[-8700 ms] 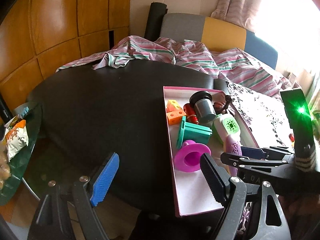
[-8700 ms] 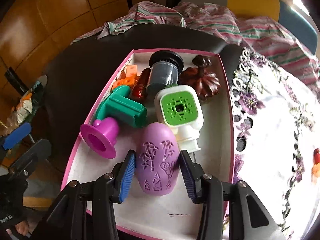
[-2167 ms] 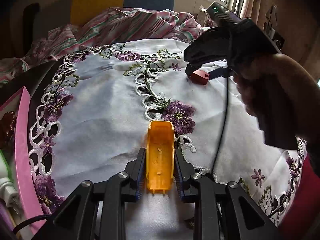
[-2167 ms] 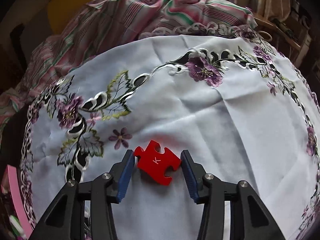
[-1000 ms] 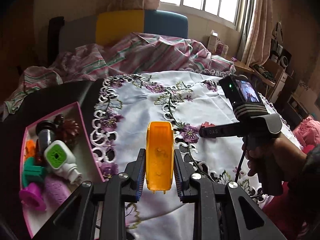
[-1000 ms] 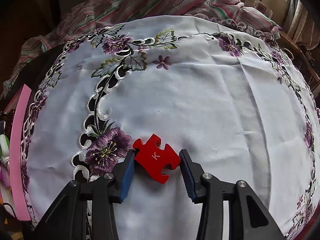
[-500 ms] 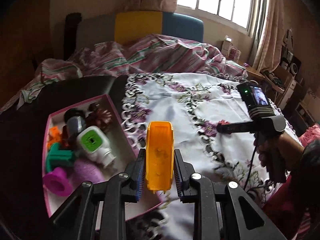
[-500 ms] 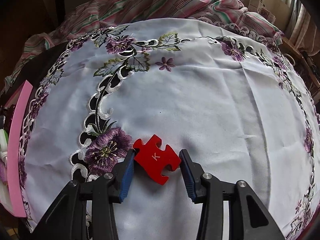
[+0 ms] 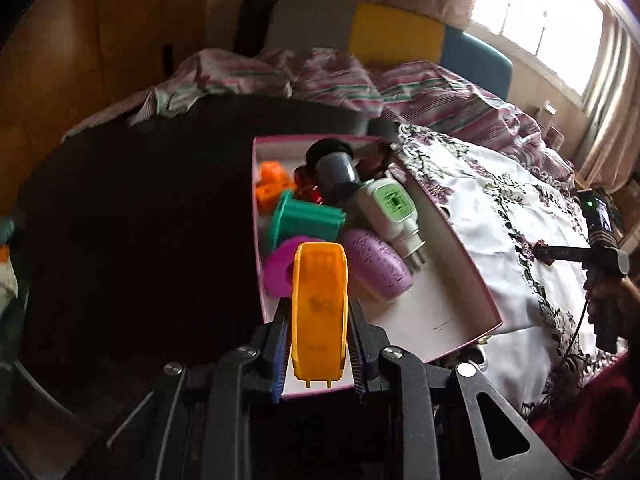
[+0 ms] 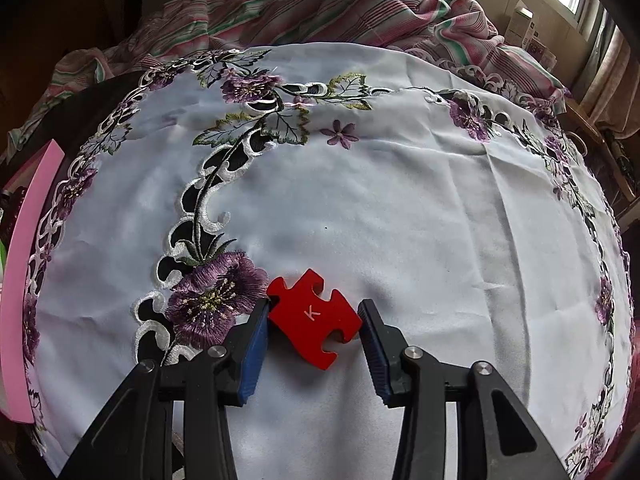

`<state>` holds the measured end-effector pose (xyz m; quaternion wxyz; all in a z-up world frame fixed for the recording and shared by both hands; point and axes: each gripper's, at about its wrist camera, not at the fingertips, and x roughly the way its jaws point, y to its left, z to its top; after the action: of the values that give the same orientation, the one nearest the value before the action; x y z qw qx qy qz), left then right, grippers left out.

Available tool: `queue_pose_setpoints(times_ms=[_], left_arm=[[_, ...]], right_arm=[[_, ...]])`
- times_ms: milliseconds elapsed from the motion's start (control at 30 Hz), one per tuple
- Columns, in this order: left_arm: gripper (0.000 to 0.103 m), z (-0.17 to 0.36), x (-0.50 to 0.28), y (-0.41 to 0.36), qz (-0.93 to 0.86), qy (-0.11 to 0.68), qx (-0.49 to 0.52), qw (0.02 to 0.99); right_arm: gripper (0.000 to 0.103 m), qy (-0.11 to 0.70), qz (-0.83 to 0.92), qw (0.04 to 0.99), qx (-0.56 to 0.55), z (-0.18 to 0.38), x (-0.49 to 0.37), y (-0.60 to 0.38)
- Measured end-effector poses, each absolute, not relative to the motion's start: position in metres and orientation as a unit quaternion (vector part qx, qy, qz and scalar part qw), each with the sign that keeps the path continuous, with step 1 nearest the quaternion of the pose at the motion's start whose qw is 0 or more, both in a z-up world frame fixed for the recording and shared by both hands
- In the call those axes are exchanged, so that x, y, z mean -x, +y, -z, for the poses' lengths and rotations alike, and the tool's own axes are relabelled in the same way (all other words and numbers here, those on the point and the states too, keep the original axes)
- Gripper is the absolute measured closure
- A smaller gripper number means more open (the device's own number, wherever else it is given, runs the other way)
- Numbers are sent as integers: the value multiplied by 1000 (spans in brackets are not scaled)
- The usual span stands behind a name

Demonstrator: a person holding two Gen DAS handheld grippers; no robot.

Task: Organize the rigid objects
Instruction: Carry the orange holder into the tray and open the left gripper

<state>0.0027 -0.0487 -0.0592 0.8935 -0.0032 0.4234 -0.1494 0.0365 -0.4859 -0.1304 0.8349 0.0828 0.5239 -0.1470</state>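
Observation:
My left gripper (image 9: 318, 318) is shut on a flat orange plastic piece (image 9: 319, 312), held in the air over the near end of the pink box (image 9: 460, 240). In the box lie a purple egg-shaped toy (image 9: 376, 264), a white and green plug (image 9: 394, 208), a teal spool (image 9: 308, 220), a magenta spool (image 9: 278, 270), a grey cup (image 9: 336, 168) and an orange block (image 9: 272, 184). My right gripper (image 10: 314, 312) is shut on a red puzzle piece (image 10: 312, 316) marked K, low over the white embroidered cloth (image 10: 360, 200).
The box stands on a dark round table (image 9: 140, 220) beside the cloth; its pink edge (image 10: 24, 280) shows at the far left in the right wrist view. Striped fabric (image 10: 320, 8) is heaped behind. A person's hand (image 9: 612, 300) holds the right gripper's handle.
My left gripper has swung left with the orange piece, from above the cloth to above the pink box. The right gripper and the red piece have stayed put.

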Motion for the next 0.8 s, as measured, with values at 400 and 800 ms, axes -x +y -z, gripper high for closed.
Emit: queue_pose_setpoints(times_ms=[400,800], left_arm=[[77,65,-9,-87,186,424,-23,886],[77,69,-15,-86,183,432,-27,883]], right_arm=[[59,524,148,836,-74,130,-36,-485],[59,524,148,837,-65,130,-38,-483]])
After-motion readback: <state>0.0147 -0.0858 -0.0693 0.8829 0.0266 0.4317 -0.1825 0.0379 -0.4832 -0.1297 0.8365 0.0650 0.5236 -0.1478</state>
